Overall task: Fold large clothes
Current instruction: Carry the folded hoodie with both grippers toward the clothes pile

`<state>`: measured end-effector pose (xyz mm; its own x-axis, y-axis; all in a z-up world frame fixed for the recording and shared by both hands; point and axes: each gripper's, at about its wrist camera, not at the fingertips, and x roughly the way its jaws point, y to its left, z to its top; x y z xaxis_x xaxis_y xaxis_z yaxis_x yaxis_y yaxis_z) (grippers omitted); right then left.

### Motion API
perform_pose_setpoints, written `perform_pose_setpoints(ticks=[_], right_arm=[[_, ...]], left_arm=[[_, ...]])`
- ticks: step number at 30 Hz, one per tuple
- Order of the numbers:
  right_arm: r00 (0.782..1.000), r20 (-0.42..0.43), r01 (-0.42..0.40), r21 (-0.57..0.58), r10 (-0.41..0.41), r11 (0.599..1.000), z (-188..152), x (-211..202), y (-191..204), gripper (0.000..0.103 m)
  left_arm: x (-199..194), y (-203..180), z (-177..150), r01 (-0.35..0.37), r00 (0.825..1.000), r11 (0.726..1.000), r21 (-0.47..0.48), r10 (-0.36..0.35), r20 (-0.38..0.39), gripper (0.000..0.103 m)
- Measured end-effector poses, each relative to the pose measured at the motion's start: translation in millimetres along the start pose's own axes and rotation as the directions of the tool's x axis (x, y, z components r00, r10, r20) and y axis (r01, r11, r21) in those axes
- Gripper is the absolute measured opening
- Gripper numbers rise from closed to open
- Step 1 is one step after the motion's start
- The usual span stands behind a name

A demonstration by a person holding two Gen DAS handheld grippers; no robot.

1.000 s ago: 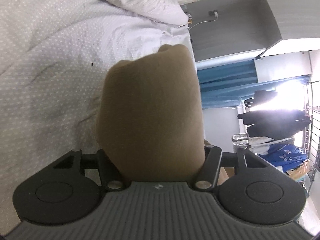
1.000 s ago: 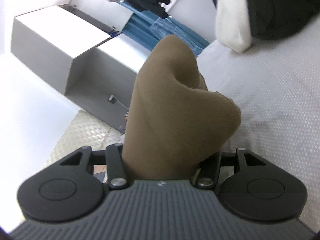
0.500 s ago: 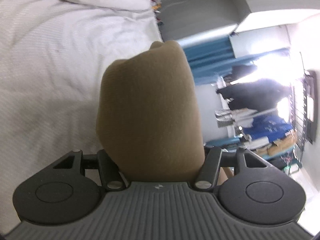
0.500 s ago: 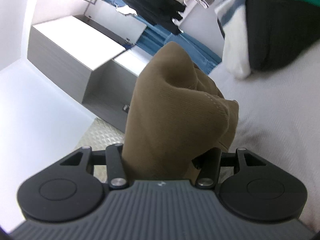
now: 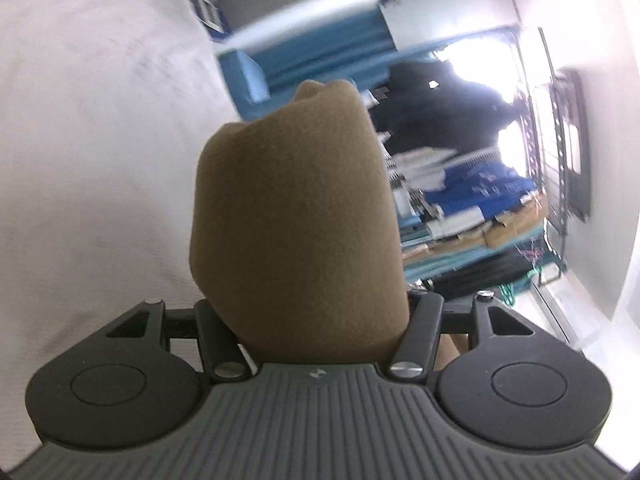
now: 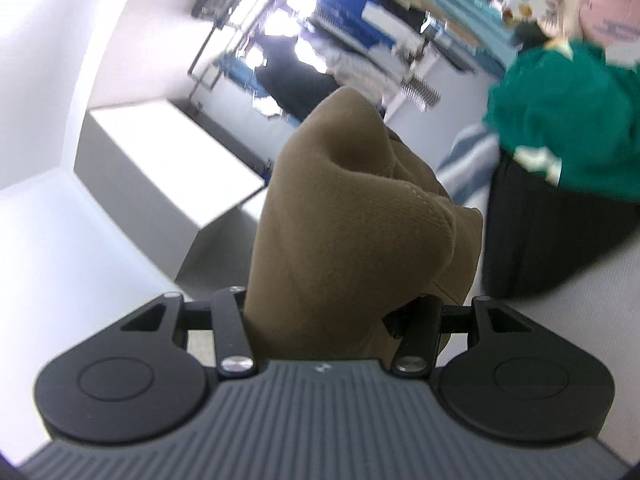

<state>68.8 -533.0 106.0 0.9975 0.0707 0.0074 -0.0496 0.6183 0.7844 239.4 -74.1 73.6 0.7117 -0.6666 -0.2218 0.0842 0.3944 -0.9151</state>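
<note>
A tan brown knit garment [image 5: 296, 216] fills the middle of the left wrist view, bunched over the fingers and hiding them. My left gripper [image 5: 308, 184] is shut on it, held above the white bed cover [image 5: 92, 140]. In the right wrist view the same brown garment [image 6: 352, 224] is draped over the fingers, with a stitched hem showing. My right gripper [image 6: 348, 184] is shut on it and lifted off the bed [image 6: 580, 320].
A pile of clothes lies on the bed to the right: a green top [image 6: 560, 120] over a black garment [image 6: 540, 232]. A grey and white cabinet [image 6: 160, 168] stands beyond the bed. A clothes rack with dark and blue items [image 5: 472, 168] stands by the bright window.
Both grippers have swung with the brown garment still held. The left view turned from the bed toward the rack; the right view turned toward the clothes pile, bringing the green top into sight.
</note>
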Motion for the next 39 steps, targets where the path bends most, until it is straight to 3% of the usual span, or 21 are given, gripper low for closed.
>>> perform_pose_setpoints(ticks=[4, 7, 12, 18, 20, 24, 30, 33, 39], right_arm=[[0.998, 0.063, 0.032, -0.005, -0.031, 0.999, 38, 2, -23, 0.055], [0.994, 0.093, 0.059, -0.006, -0.058, 0.998, 55, 1, -47, 0.055], [0.988, 0.113, 0.106, 0.011, -0.106, 0.994, 57, 1, -97, 0.055], [0.981, 0.072, 0.177, 0.077, -0.182, 0.981, 31, -8, -165, 0.055], [0.981, 0.067, 0.173, 0.123, -0.182, 0.977, 20, -14, -178, 0.055], [0.98, 0.041, 0.19, 0.104, -0.195, 0.976, -3, -25, -188, 0.055], [0.967, -0.015, 0.252, 0.182, -0.254, 0.95, -40, -51, -223, 0.055], [0.96, -0.039, 0.279, 0.228, -0.278, 0.933, -59, -63, -244, 0.055], [0.966, -0.027, 0.252, 0.322, -0.258, 0.913, -93, -82, -275, 0.057]], left_arm=[[64, -33, -16, 0.037, 0.998, 0.999, 0.023, -0.036, -0.05, 0.063], [113, -36, -27, 0.049, 0.996, 0.998, 0.037, -0.045, -0.082, 0.063], [187, -11, -55, 0.04, 0.987, 0.997, 0.062, -0.03, -0.156, 0.063], [237, 48, -88, -0.023, 0.972, 0.996, 0.089, 0.043, -0.231, 0.063], [244, 68, -98, -0.039, 0.969, 0.995, 0.095, 0.061, -0.241, 0.063], [239, 100, -104, -0.013, 0.968, 0.994, 0.108, 0.04, -0.248, 0.063], [231, 126, -121, -0.014, 0.95, 0.973, 0.23, 0.085, -0.301, 0.063], [221, 142, -124, 0.004, 0.944, 0.971, 0.24, 0.075, -0.321, 0.063], [205, 169, -136, 0.04, 0.945, 0.976, 0.215, 0.033, -0.324, 0.066]])
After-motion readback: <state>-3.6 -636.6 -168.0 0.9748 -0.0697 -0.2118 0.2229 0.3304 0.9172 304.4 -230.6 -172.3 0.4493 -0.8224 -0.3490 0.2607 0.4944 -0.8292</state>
